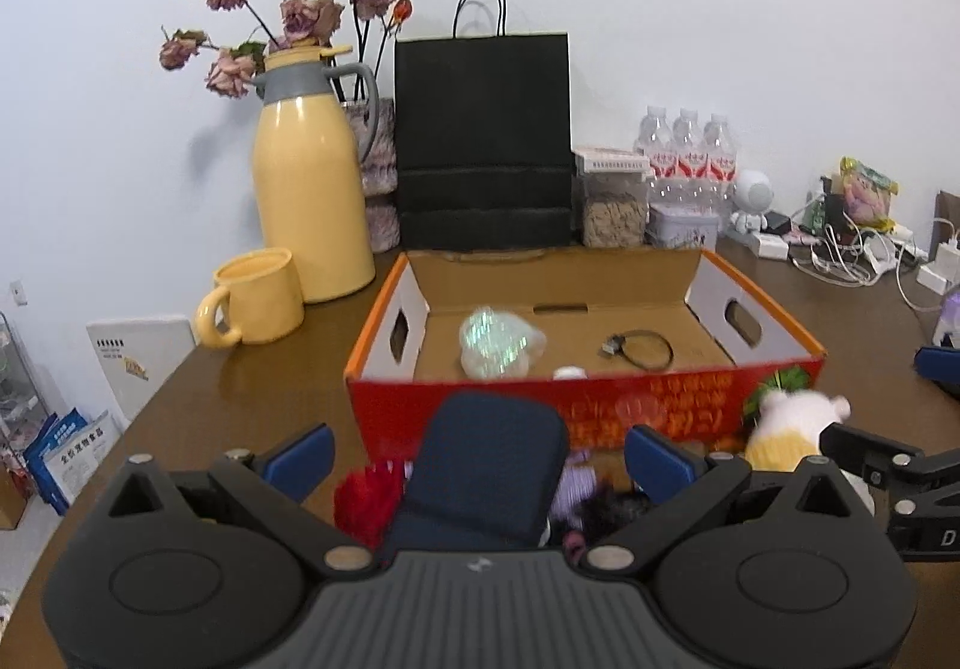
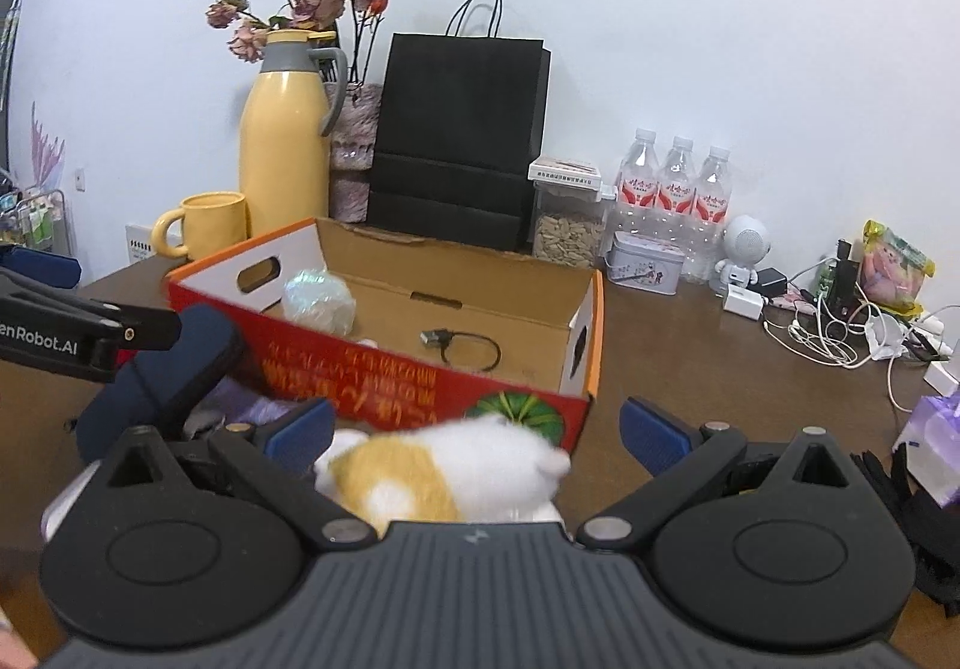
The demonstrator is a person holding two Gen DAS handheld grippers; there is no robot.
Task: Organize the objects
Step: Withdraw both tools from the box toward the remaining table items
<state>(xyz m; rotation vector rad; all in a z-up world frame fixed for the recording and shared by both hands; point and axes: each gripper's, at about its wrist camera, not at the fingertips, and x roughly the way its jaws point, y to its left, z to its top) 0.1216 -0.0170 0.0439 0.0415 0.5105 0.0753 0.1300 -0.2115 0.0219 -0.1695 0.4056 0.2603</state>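
An open red cardboard box (image 1: 660, 405) stands on the brown table; it also shows in the right wrist view (image 2: 420, 387). Inside lie a shiny wrapped ball (image 1: 498, 342), a black cable (image 1: 642, 350) and a small white item (image 1: 569, 372). My left gripper (image 1: 480, 459) is open, its jaws wide around a dark blue case (image 1: 486, 471) that lies in front of the box. My right gripper (image 2: 477, 429) is open over a white and yellow plush toy (image 2: 438, 465), which also shows in the left wrist view (image 1: 786, 426).
Red and purple soft items (image 1: 366, 495) lie under the case. A yellow jug (image 1: 309, 183), yellow mug (image 1: 255, 300), black paper bag (image 1: 483, 141), snack jar (image 1: 615, 204), water bottles (image 1: 690, 153) and tangled chargers (image 2: 840, 321) stand behind the box. A purple tissue pack (image 2: 936, 429) lies right.
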